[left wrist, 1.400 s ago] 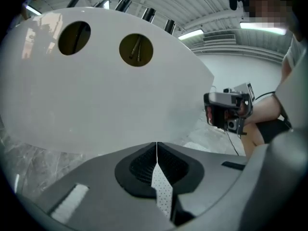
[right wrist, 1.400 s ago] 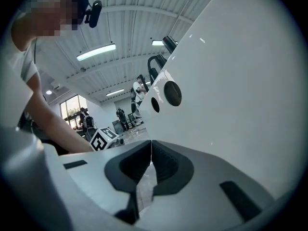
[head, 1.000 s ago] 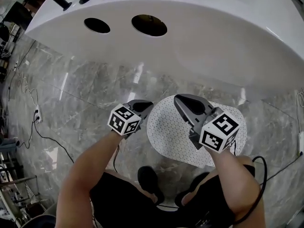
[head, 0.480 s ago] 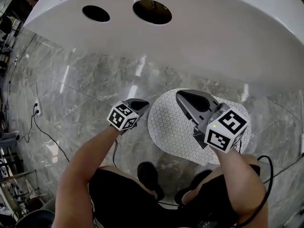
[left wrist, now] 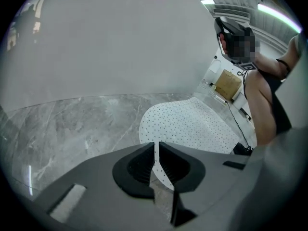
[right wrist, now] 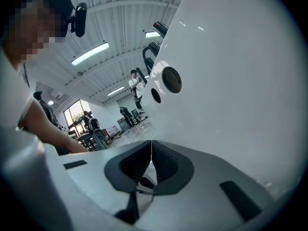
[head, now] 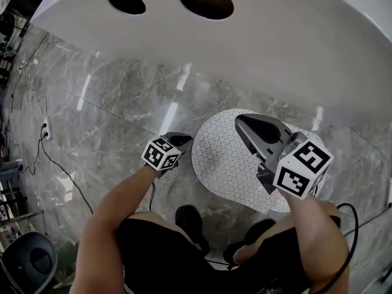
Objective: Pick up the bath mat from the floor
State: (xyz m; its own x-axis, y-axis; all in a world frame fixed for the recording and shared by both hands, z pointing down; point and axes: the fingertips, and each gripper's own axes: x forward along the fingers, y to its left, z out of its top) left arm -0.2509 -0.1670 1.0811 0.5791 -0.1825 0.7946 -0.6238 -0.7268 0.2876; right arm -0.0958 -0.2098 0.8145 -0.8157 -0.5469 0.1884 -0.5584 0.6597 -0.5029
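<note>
White, dotted oval bath mat (head: 229, 164) flat on grey marble floor (head: 110, 115), just beside wall of white bathtub (head: 275, 48). Long axis approx far-left to near-right, roughly parallel w/ tub side; rounded left end toward left gripper (head: 185, 139). That gripper low at mat's left edge, jaws opening, only a thin slit so far; mat edge seen through slit, not pinched. Right gripper (head: 244, 121) over mat's middle, higher up, jaws clenched together, nothing between.

Vs 1 sec ago: head view tipped, black fittings on tub rim gone from top of frame, only two round holes (head: 206, 0) left in sight. Mat unmoved, same heading. Both grippers approx same spots, right one a bit further right.

Left gripper view only: cardboard box (left wrist: 227, 84) & cables beyond mat's right end. Right gripper view only: tub wall w/ its holes, ceiling strip lights (right wrist: 90, 54), ppl far off in hall. Head view only: black shoes (head: 191, 225) by mat's near edge, power strip (head: 44, 129) w/ cable on floor at left.
</note>
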